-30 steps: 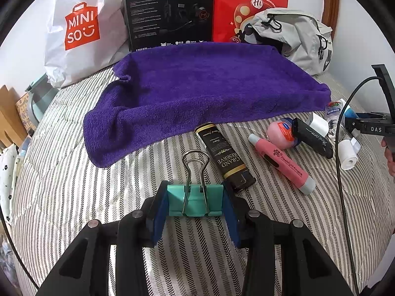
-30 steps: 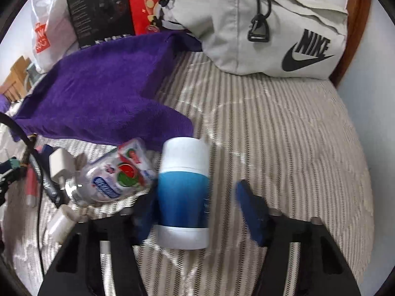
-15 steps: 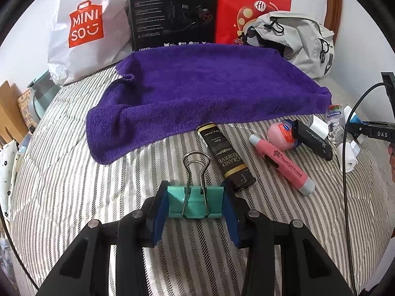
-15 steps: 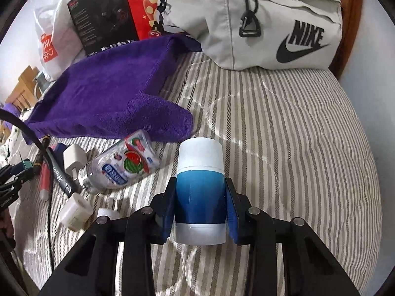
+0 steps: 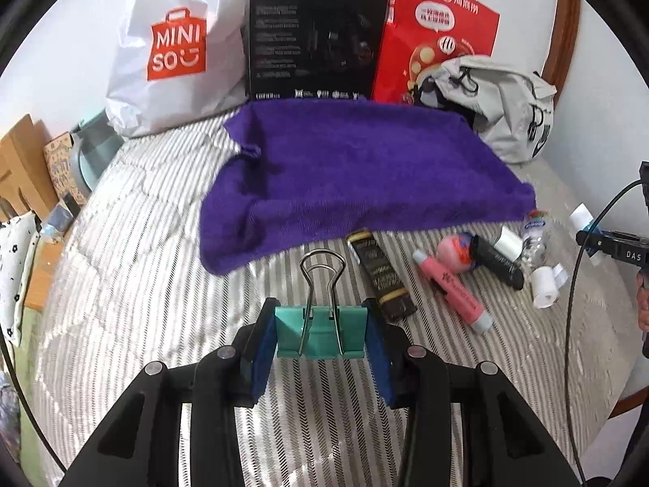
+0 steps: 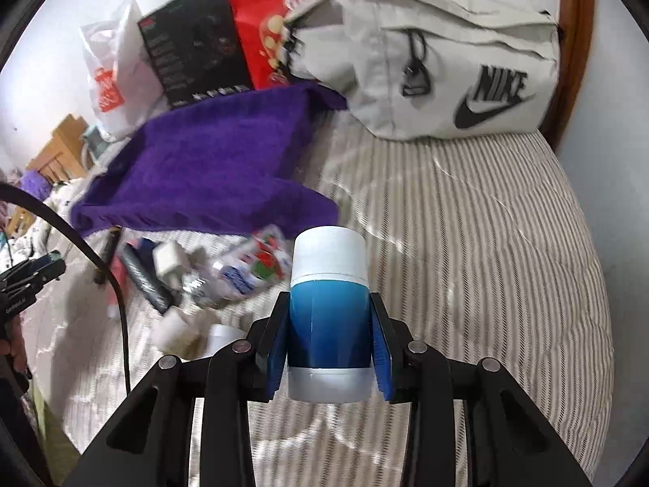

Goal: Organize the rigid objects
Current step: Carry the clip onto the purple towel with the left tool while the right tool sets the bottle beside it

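Note:
My left gripper (image 5: pixel 320 337) is shut on a teal binder clip (image 5: pixel 320 335), held above the striped bed with its wire handles pointing forward. My right gripper (image 6: pixel 329 337) is shut on a blue container with a white cap (image 6: pixel 328 304), lifted off the bed. A purple towel (image 5: pixel 357 170) (image 6: pixel 211 174) lies spread ahead. Loose items lie along its near edge: a black and gold tube (image 5: pixel 379 274), a pink marker (image 5: pixel 452 290), a pink round item (image 5: pixel 456 251), a black tube (image 5: pixel 497 261), a clear bottle (image 6: pixel 247 270) and a white charger (image 6: pixel 168 257).
A white Miniso bag (image 5: pixel 174 48), a black box (image 5: pixel 316 40), a red paper bag (image 5: pixel 436 36) and a grey Nike bag (image 6: pixel 438 69) stand along the wall behind the towel. The striped bed (image 6: pixel 486 243) is bare to the right. Cables (image 5: pixel 576 268) hang at the edges.
The right gripper has shut on the blue container and lifted it off the bed. The left gripper, still holding the clip, has risen and drawn back a little.

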